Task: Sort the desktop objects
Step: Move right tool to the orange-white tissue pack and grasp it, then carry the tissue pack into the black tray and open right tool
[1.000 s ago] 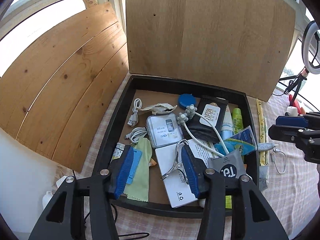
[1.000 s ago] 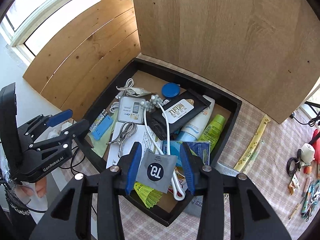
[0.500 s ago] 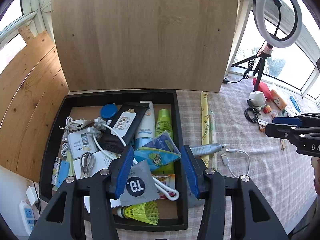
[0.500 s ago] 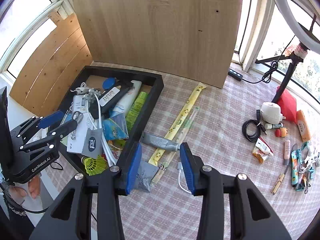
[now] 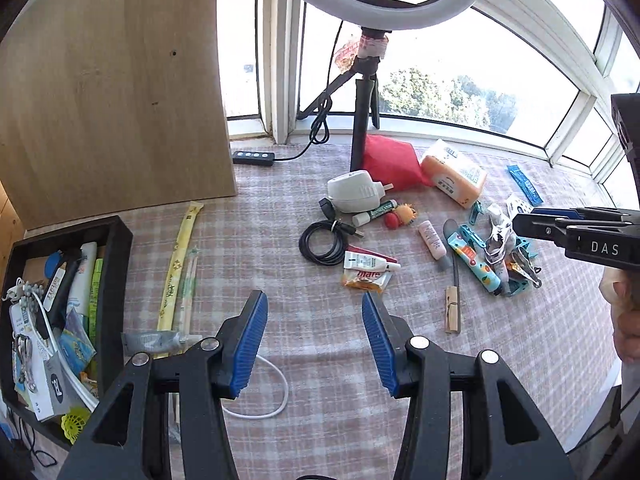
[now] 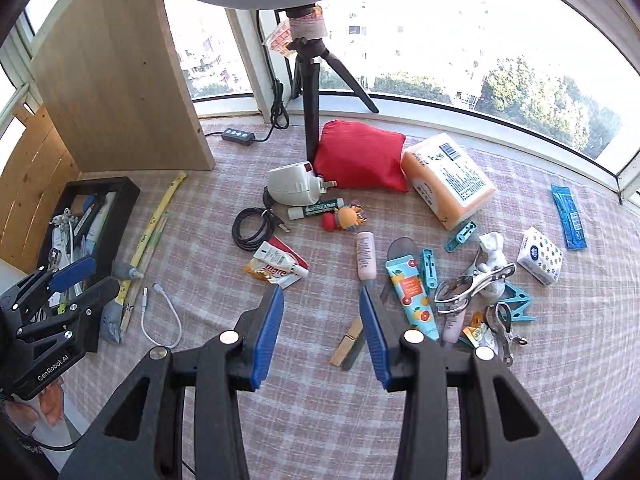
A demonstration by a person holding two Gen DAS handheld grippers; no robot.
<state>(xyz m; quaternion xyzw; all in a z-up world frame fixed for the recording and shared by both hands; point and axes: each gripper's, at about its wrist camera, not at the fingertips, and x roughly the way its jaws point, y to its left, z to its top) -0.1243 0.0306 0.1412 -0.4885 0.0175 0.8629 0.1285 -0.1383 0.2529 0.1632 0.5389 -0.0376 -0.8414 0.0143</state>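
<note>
A black tray [image 5: 120, 248] full of small items sits at the left, also seen as the tray [image 6: 128, 196]. My left gripper [image 5: 314, 300] hangs open over bare checked cloth, nothing between its pads; a white USB cable [image 5: 276, 396] lies just below it. My right gripper [image 6: 320, 292] is open and empty too, above the cloth between a sachet with a small tube [image 6: 276, 266] and a wooden clothespin [image 6: 346, 340]. Loose items spread ahead: a black cable coil [image 6: 252, 228], pink tube [image 6: 366, 256], fruit-print tube [image 6: 412, 292], teal clips and metal clippers [image 6: 472, 284].
A ring-light tripod [image 6: 312, 92] stands at the back by a red pouch [image 6: 360, 160], white charger [image 6: 292, 188] and orange tissue pack [image 6: 448, 180]. An upright wooden board [image 5: 112, 80] rises behind the tray. A yellow chopstick sleeve [image 5: 180, 260] and grey tube [image 5: 152, 340] lie beside the tray.
Both grippers have swept right, from above the tray out over the cloth with the loose items. Their jaws stay as wide as before and hold nothing.
</note>
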